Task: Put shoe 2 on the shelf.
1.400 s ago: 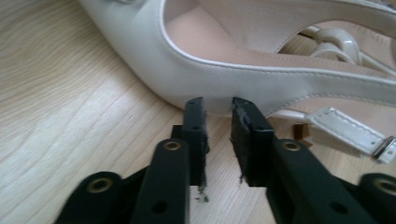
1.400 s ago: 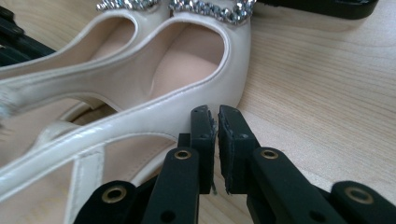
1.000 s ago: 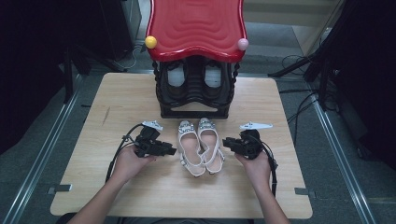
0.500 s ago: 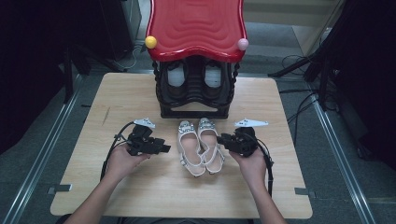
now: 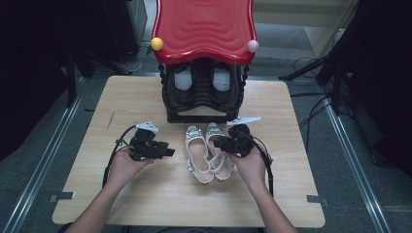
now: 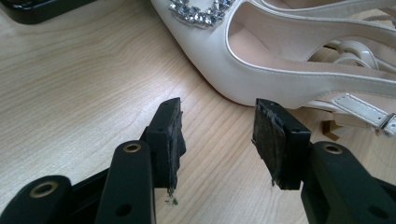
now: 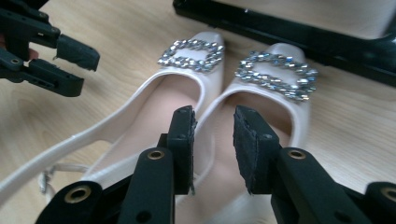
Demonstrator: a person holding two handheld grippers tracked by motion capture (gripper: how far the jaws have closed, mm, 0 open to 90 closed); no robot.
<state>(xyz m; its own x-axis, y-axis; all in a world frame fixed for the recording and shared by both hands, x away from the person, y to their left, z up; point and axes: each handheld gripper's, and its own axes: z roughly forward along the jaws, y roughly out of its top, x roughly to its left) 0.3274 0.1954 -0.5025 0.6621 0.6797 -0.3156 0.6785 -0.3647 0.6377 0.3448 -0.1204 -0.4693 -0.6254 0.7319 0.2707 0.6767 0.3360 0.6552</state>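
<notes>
A pair of white slingback shoes (image 5: 206, 153) with rhinestone buckles lies side by side on the wooden table (image 5: 145, 204), toes pointing away from the person toward the black shoe rack (image 5: 201, 94) under its red top (image 5: 204, 29), heel straps toward the near edge, so the long axis of each shoe runs front to back between the two hands. The right gripper (image 5: 219, 143) sits at the pair itself: in the right gripper view its jaws, which have just been opening, stand apart above the place where the two inner rims meet, with the right shoe (image 7: 261, 102) and the left shoe (image 7: 168, 93) spread out ahead of them and nothing pressed between the pads. The left gripper (image 5: 170, 151) waits just beside the outer flank of the left shoe (its own view shows the white sidewall ahead and a little to the right of the pads), its jaws also parted and empty over bare wood after a recent widening. The right hand (image 5: 250, 167) looks the nearer of the two to a grasp; any pick-up would likely mean closing across a shoe's thin side wall, square to that front-to-back line.
</notes>
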